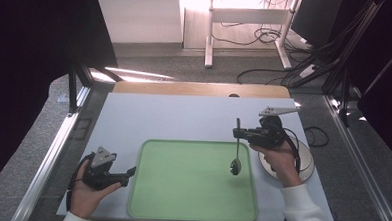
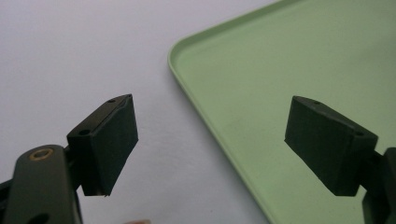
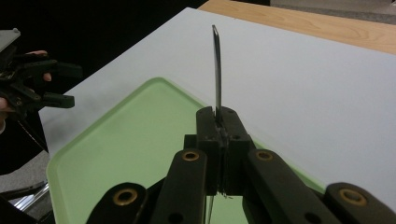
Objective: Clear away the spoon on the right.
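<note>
Item 1: spoon [image 1: 236, 152], clamped mid-handle by right tongs [image 1: 239, 134], bowl hanging over green tray [image 1: 150, 198] nr its right edge; we judge it's for setting down. Item 2: left tongs [image 1: 131, 172], agape w/ nothing between, at tray's left edge on tabletop [image 1: 183, 117], prob. waiting.

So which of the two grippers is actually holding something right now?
The right gripper, its jaws shut on a spoon held over the green tray. The left gripper sits open beside the tray's left edge, with nothing between its jaws.

A room with grey floor and dark sides

At the top centre a white desk frame [image 1: 247, 27] stands on the grey floor [image 1: 186, 65]; black cables [image 1: 286, 64] lie at upper right.
</note>
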